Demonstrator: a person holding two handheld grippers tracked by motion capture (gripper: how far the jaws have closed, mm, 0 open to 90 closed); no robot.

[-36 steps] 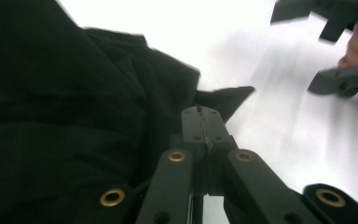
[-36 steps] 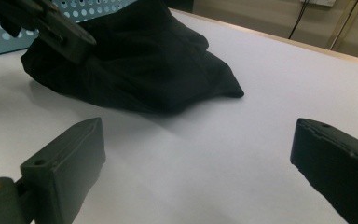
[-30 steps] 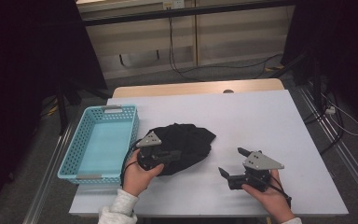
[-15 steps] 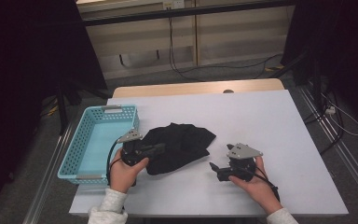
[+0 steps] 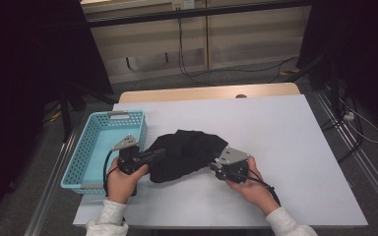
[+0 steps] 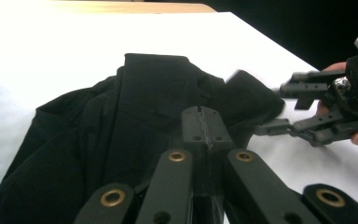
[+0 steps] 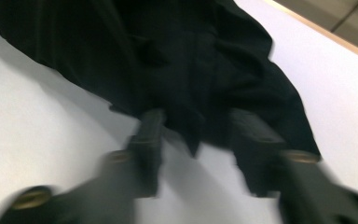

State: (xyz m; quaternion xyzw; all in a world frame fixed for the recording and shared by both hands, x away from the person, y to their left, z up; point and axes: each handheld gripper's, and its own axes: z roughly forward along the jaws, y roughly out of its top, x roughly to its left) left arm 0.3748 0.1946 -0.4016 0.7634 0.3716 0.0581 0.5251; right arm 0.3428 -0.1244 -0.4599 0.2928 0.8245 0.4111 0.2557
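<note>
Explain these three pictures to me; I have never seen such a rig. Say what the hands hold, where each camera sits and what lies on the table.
There is no robot here: a person holds a hand tool with two black jaws in each hand. The high view looks down on the white table from above. The other two views come from cameras riding on the tools, looking along their jaws. On the table lie a black cloth and, at its left, a blue basket. The left gripper has its jaws shut at the cloth's left edge, seemingly pinching it. The right gripper has just been closing, with a fold of the cloth's right edge between its jaws; whether they press on it yet, the blur hides.
</note>
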